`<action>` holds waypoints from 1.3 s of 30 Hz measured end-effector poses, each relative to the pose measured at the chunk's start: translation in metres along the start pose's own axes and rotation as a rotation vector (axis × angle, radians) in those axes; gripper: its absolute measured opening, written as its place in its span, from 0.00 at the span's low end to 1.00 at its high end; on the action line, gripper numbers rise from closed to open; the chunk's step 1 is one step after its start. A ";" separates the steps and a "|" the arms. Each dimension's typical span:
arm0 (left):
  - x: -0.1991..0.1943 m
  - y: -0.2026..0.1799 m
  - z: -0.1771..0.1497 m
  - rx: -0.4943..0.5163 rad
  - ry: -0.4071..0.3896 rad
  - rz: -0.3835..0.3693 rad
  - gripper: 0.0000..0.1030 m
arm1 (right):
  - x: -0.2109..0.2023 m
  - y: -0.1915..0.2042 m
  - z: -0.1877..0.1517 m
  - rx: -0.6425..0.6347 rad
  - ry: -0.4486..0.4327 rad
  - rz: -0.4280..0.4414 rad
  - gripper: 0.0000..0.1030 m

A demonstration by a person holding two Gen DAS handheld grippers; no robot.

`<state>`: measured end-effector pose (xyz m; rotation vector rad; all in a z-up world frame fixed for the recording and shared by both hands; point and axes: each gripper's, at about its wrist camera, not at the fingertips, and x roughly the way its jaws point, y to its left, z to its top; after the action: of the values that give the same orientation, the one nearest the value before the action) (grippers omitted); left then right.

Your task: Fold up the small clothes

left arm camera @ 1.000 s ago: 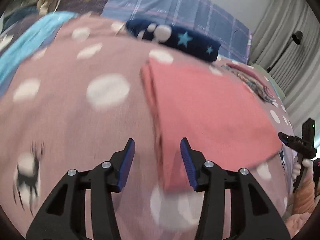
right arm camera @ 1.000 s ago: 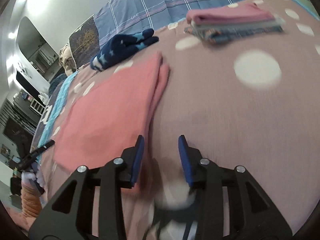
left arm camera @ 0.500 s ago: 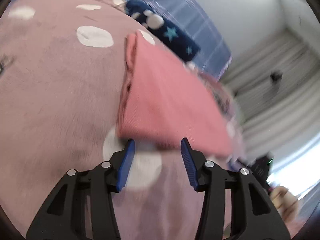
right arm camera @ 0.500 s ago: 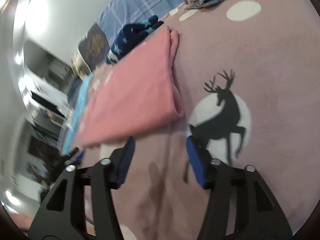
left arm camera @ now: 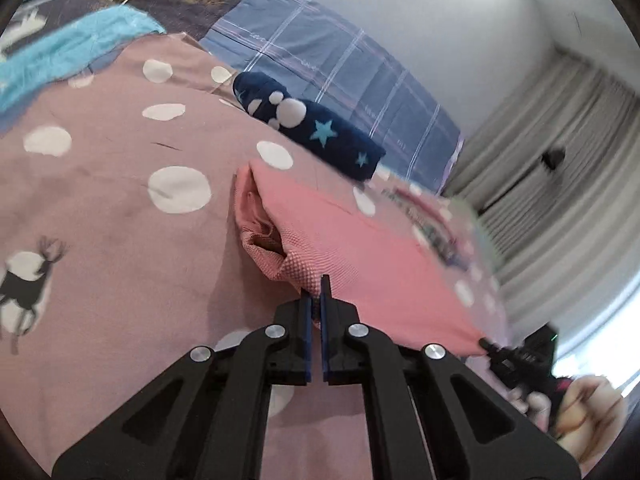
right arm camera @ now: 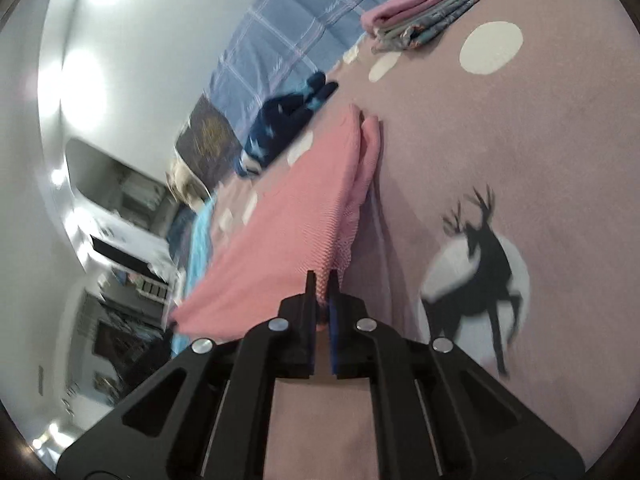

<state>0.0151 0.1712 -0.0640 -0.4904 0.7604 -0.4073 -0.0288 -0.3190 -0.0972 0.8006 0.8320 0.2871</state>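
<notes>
A folded pink garment (left arm camera: 360, 248) lies on the pink spotted bedspread (left arm camera: 120, 240). My left gripper (left arm camera: 315, 292) is shut on its near left corner, which is lifted a little. My right gripper (right arm camera: 322, 284) is shut on the near right corner of the same pink garment (right arm camera: 292, 232). The near edge hangs stretched between the two grippers. The right gripper also shows in the left wrist view (left arm camera: 516, 356), at the garment's far corner.
A navy star-patterned garment (left arm camera: 308, 128) lies behind the pink one. A stack of folded clothes (right arm camera: 432, 8) sits at the far right of the bed. A blue checked pillow (left arm camera: 340, 60) lies along the back, a turquoise blanket (left arm camera: 60, 52) at the left.
Both grippers were open just short of the garment's near edge. Both have now closed on its near corners and raised that edge.
</notes>
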 end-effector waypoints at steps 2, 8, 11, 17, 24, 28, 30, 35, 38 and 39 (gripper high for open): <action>0.004 0.006 -0.010 0.015 0.060 0.047 0.03 | 0.002 -0.006 -0.015 -0.019 0.036 -0.064 0.05; 0.005 0.034 -0.028 0.023 0.113 0.368 0.08 | -0.005 -0.025 -0.040 -0.016 0.106 -0.052 0.07; -0.006 0.005 -0.012 0.128 0.039 0.455 0.10 | -0.025 -0.024 -0.023 -0.083 0.023 -0.087 0.09; 0.056 -0.126 -0.029 0.403 0.165 0.142 0.24 | -0.019 -0.029 0.031 -0.142 -0.045 -0.114 0.09; 0.158 -0.250 -0.107 0.713 0.420 -0.031 0.32 | 0.036 -0.032 0.084 -0.168 0.083 -0.100 0.09; 0.177 -0.279 -0.126 0.814 0.445 0.018 0.35 | 0.064 -0.031 0.108 -0.233 0.162 -0.144 0.15; 0.183 -0.284 -0.127 0.826 0.445 0.069 0.35 | 0.076 -0.029 0.117 -0.268 0.196 -0.142 0.16; 0.210 -0.293 -0.115 0.790 0.471 0.166 0.35 | 0.097 -0.025 0.131 -0.306 0.215 -0.106 0.24; 0.228 -0.292 -0.116 0.792 0.477 0.231 0.36 | 0.100 -0.034 0.128 -0.314 0.194 -0.064 0.26; 0.230 -0.288 -0.116 0.787 0.483 0.240 0.36 | 0.100 -0.038 0.126 -0.321 0.179 -0.046 0.26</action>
<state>0.0316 -0.2132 -0.1022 0.4524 1.0304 -0.5662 0.1291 -0.3582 -0.1288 0.4593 0.9424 0.4436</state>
